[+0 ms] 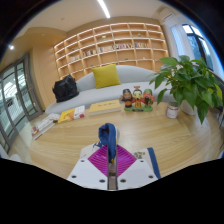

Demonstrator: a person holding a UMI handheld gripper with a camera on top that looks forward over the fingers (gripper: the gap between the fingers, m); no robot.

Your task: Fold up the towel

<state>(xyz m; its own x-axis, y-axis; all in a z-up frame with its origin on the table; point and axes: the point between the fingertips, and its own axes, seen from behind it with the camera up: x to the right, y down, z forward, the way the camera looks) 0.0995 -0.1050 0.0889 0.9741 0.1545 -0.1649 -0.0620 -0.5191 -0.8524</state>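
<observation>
1. Looking forward along the gripper [110, 160], whose two fingers carry magenta pads [103, 161] on their inner faces.
2. The jaws stand narrow, pinching a bunched blue fabric towel [107, 136] that rises upright between the pads just ahead of the camera.
3. Beneath the towel spreads a light wooden surface [60, 143], bare around the gripper.
4. Beyond the surface stands a pale grey sofa [125, 82] with a square yellow cushion [106, 75] leaning against its back and a black bag [66, 88] at one end.
5. Small colourful toy figures [138, 98] sit in a row at the far edge of the surface, beside a leafy green potted plant [189, 80].
6. Thin books or booklets [71, 114] lie at the far side; any writing on them is too small to read.
7. Wooden wall shelves [112, 45] filled with small items line the back wall.
</observation>
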